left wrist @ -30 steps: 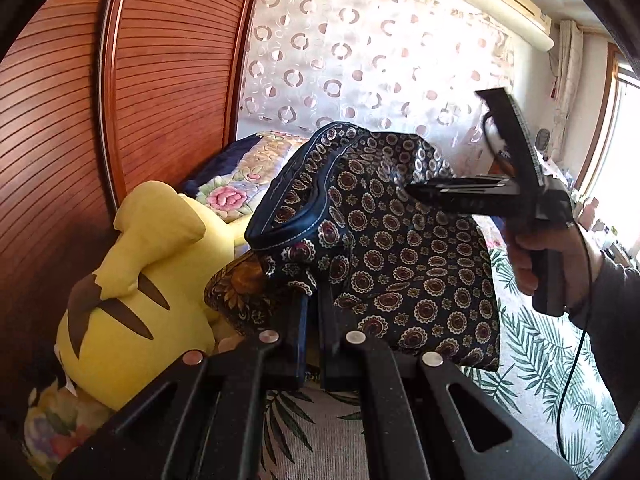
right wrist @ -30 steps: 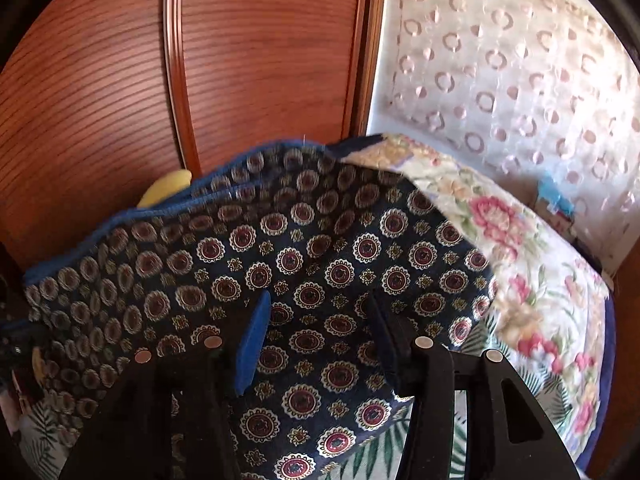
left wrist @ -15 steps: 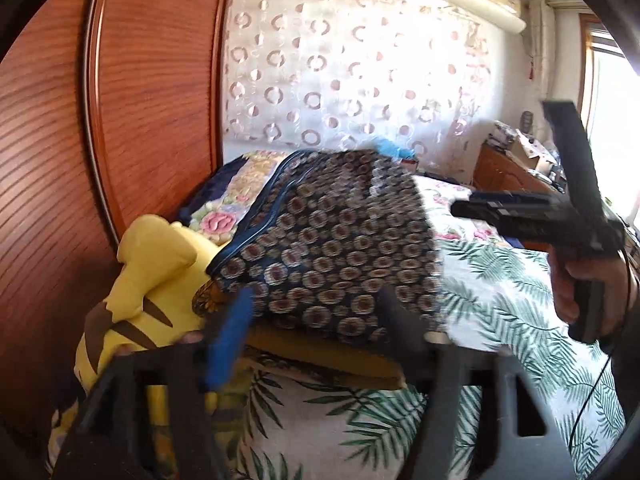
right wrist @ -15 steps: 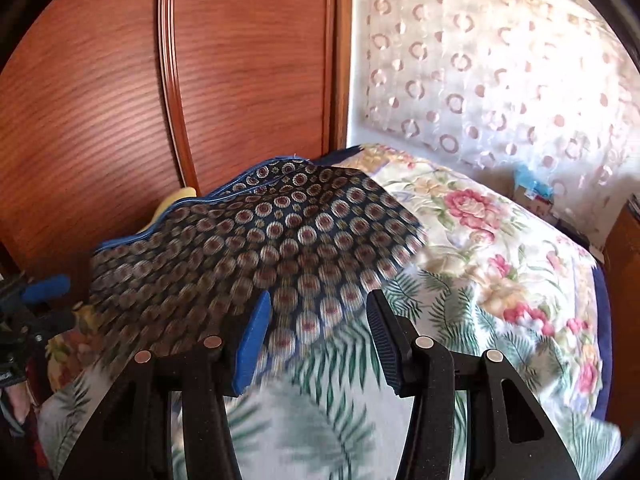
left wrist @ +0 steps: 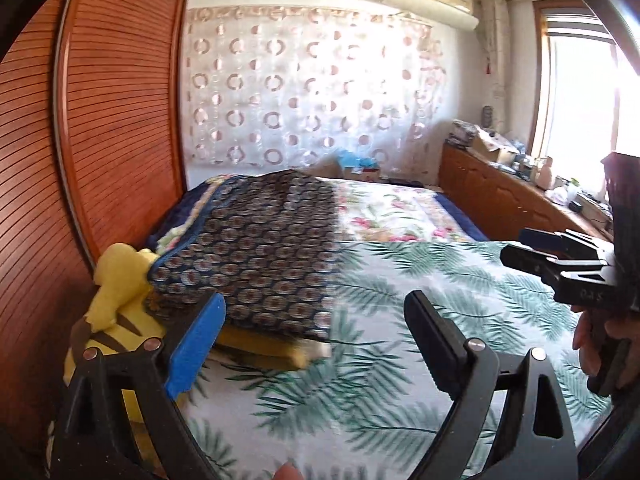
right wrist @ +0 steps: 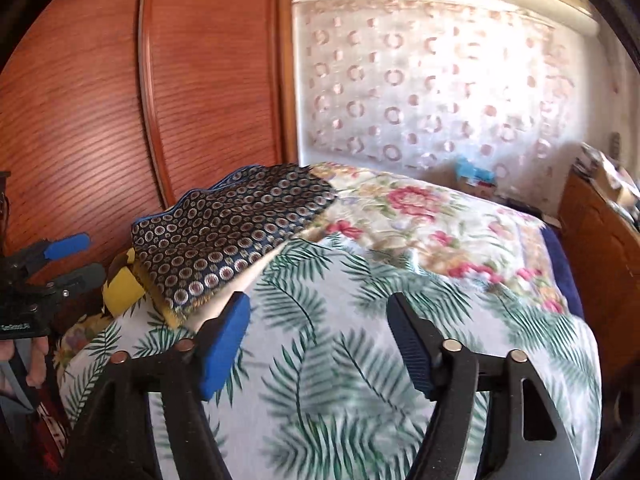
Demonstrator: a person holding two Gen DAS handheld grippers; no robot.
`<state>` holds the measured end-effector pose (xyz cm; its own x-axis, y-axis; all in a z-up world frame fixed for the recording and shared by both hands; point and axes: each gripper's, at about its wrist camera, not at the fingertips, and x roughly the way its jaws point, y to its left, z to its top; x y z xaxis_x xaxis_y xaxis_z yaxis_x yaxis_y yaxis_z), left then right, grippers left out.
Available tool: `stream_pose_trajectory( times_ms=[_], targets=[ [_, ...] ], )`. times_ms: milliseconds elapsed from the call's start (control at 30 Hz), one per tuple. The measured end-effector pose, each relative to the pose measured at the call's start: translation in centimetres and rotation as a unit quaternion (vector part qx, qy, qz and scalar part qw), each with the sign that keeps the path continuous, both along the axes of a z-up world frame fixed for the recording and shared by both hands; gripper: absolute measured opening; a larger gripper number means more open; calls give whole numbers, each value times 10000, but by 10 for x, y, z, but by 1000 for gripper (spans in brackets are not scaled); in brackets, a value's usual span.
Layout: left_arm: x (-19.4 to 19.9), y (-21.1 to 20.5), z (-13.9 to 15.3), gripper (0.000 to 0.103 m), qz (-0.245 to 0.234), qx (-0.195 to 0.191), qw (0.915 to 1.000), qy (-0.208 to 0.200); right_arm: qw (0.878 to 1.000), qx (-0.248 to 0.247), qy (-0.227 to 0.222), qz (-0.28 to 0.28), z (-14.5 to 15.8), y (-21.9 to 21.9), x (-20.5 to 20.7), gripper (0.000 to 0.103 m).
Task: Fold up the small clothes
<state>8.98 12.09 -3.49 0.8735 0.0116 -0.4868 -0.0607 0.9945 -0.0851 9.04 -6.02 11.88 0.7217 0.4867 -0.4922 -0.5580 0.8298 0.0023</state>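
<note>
A folded dark blue garment with small round medallions [left wrist: 260, 252] lies flat on a stack of folded clothes at the left side of the bed; it also shows in the right wrist view [right wrist: 236, 228]. A yellow folded piece [left wrist: 264, 350] sticks out beneath it. My left gripper [left wrist: 316, 336] is open and empty, just in front of the stack. My right gripper [right wrist: 320, 340] is open and empty, above the bedspread to the right of the stack. Each gripper shows in the other's view: the right one [left wrist: 560, 264], the left one [right wrist: 60, 256].
A yellow plush toy [left wrist: 116, 304] lies against the wooden wardrobe [left wrist: 100, 120] left of the stack. The bed has a palm-leaf cover [right wrist: 340, 380] and a floral quilt [right wrist: 420, 220] behind. A wooden cabinet [left wrist: 500, 196] with clutter stands at the right under the window.
Both grippers let go of the garment and drew back from it. It went from hanging draped in the air to lying flat on the stack. The left gripper opened.
</note>
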Motion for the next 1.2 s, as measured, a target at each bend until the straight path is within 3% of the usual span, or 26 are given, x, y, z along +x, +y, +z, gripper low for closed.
stream_pose_trajectory(
  times_ms=[267,567,1200],
  targets=[
    [-4,-54,25,91,-345,188,9991,-175,9943,326,-465,-901,28,-63,-78,76],
    [-12,-80,61,91,-450,236,9974,-519,9852,558,-812,-1401,48,-100,-136,76],
    [-17,-85,65,91,-428,282,9971,-566,9817,533,-885,-1602,42,-90,-135,76]
  ],
)
